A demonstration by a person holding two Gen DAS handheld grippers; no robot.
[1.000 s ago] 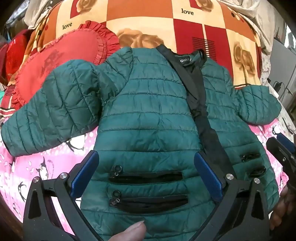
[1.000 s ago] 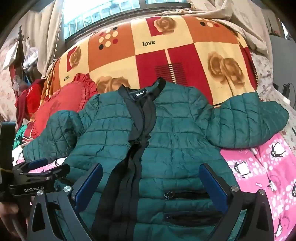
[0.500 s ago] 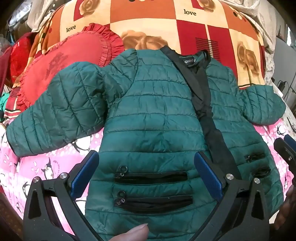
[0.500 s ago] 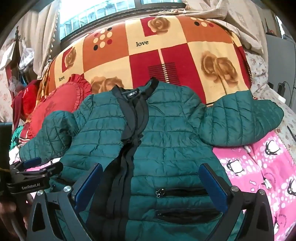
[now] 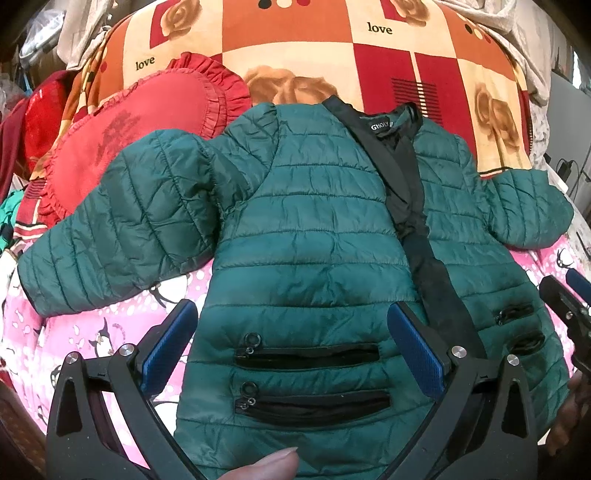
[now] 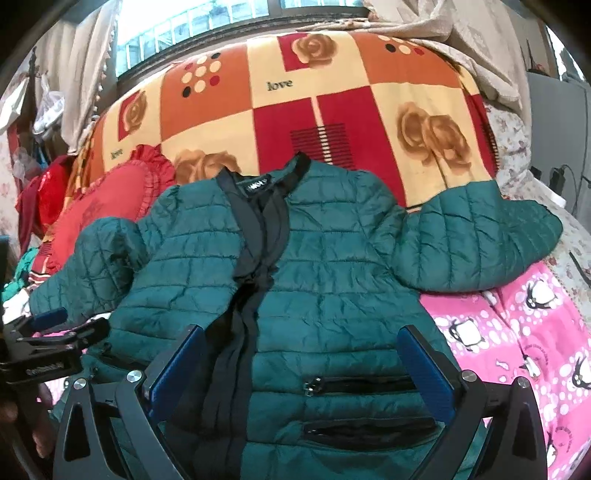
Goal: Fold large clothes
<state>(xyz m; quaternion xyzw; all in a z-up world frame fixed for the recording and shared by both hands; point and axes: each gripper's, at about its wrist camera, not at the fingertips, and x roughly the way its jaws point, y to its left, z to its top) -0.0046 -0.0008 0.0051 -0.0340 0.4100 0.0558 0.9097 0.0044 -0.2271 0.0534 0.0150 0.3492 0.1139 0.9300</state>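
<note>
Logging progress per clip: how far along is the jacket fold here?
Done: the green jacket lies spread front-up on the bed, sleeves out. In hand: nothing; the left gripper and right gripper hover over the hem, jaws open. Left: every fold.

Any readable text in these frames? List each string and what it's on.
"love": blanket, printed in several squares, also at and.
"GHOLY", end cut off: neck label of the jacket.
Left hand-held gripper: white lettering on its body, too blurred to read.
No other text seen.
</note>
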